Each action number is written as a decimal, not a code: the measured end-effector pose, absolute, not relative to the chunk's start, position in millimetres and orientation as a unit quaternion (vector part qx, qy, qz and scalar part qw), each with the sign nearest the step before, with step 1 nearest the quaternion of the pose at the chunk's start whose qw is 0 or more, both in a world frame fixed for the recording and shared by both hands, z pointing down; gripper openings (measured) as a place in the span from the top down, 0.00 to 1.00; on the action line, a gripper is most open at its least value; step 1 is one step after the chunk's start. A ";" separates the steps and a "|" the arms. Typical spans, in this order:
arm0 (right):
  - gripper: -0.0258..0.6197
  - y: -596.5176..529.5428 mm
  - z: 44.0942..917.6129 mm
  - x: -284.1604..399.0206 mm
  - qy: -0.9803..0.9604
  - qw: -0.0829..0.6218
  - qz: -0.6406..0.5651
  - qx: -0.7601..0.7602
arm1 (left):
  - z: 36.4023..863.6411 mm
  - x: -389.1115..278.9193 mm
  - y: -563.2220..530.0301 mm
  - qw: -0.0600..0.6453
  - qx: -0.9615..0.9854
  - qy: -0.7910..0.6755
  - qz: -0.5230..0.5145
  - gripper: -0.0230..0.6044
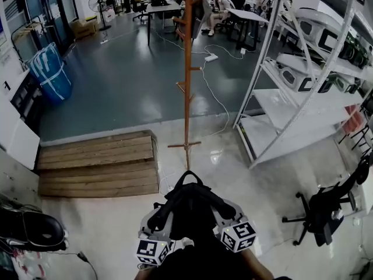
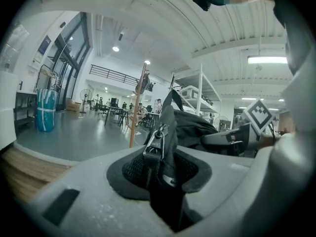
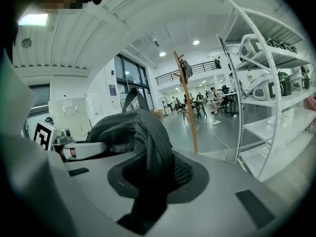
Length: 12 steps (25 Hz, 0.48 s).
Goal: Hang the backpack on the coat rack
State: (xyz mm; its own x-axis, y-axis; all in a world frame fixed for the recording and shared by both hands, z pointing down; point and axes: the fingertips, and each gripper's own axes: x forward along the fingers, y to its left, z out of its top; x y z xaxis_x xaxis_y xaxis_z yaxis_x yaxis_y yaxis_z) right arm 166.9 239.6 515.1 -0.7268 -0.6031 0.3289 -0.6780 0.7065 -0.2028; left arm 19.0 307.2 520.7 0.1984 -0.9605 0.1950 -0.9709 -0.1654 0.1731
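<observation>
I hold a black backpack [image 1: 189,206] between both grippers, low in the head view. My left gripper [image 1: 158,233] is shut on a strap with a metal buckle [image 2: 157,144]. My right gripper [image 1: 228,223] is shut on a fold of mesh fabric [image 3: 154,164]. The backpack's top loop [image 1: 187,175] points toward the coat rack [image 1: 187,69], a tall orange wooden pole with short pegs that stands on the floor straight ahead. The coat rack [image 2: 134,120] shows left of the bag in the left gripper view. The coat rack [image 3: 186,107] shows right of the bag in the right gripper view, with a dark garment [image 3: 186,69] near its top.
A low wooden platform [image 1: 99,162] lies to the left of the rack. White metal shelving [image 1: 303,98] stands to the right, with a black office chair [image 1: 326,209] in front of it. A blue bin [image 1: 51,72] stands far left. A white cable [image 1: 213,92] runs across the floor behind the rack.
</observation>
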 end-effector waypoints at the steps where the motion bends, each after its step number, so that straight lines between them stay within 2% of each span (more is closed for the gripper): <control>1: 0.84 234.0 515.2 164.8 -0.916 0.119 0.155 0.350 | 521.1 17.0 301.5 0.130 0.763 -0.633 0.019 0.78; 12: 0.84 158.6 524.3 134.1 -0.918 0.117 0.160 0.343 | 530.3 -11.5 227.6 0.135 0.758 -0.638 0.019 0.78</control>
